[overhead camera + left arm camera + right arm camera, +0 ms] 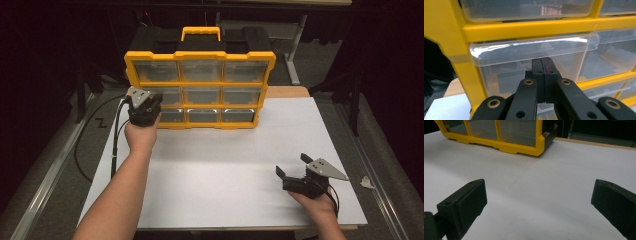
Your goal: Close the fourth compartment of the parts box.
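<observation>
Pressed flat together with nothing between them, the left gripper (543, 65) has its jaws right at the clear front of the yellow organizer's (200, 89) middle-left drawer (529, 65). Spread wide over bare white tabletop (225, 175), the right gripper (292, 167) sits near the front edge, well apart from the organizer.

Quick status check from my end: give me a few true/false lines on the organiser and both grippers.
1. The left gripper is shut, its fingers pressed together at a clear drawer. True.
2. The right gripper is shut on a drawer. False: it is open, over the bare white table.
3. The organiser stands upright with its handle on top. True.
4. The organiser is red. False: yellow frame, clear drawers.
</observation>
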`<act>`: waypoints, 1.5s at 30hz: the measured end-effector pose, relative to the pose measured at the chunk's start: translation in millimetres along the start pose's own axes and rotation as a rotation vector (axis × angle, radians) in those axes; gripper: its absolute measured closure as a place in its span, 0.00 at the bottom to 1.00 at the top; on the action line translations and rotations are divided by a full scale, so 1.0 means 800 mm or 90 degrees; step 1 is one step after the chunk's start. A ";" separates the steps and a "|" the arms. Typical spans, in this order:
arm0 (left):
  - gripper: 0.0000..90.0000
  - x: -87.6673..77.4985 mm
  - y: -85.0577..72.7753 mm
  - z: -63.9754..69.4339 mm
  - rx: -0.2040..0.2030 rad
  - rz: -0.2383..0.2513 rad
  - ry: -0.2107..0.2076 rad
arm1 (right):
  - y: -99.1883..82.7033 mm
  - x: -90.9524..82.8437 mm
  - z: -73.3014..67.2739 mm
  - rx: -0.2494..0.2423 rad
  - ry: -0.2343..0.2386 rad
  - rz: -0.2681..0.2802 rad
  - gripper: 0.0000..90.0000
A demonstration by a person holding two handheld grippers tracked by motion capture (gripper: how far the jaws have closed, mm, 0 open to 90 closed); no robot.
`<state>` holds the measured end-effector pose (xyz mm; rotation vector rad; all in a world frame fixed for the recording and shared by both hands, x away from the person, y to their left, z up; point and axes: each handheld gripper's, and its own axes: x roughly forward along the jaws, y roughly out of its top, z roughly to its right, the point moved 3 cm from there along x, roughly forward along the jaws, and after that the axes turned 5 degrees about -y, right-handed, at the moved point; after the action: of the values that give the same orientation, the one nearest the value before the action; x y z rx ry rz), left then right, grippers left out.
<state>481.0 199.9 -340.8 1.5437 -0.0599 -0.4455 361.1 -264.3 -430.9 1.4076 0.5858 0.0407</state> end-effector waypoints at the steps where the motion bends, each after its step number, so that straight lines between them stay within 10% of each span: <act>1: 1.00 0.001 0.000 -0.001 0.000 -0.002 0.003 | 0.000 0.000 0.000 0.000 0.000 0.000 0.02; 21: 1.00 0.006 -0.002 -0.006 -0.003 -0.016 0.006 | 0.000 0.005 -0.006 -0.004 0.007 -0.003 0.02; 45: 1.00 -0.050 -0.035 0.015 0.005 -0.008 -0.056 | 0.003 0.002 -0.007 -0.009 0.005 0.001 0.02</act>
<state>433.8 201.7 -358.2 1.5318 -0.1211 -0.5236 360.6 -258.4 -429.7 1.3947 0.5892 0.0514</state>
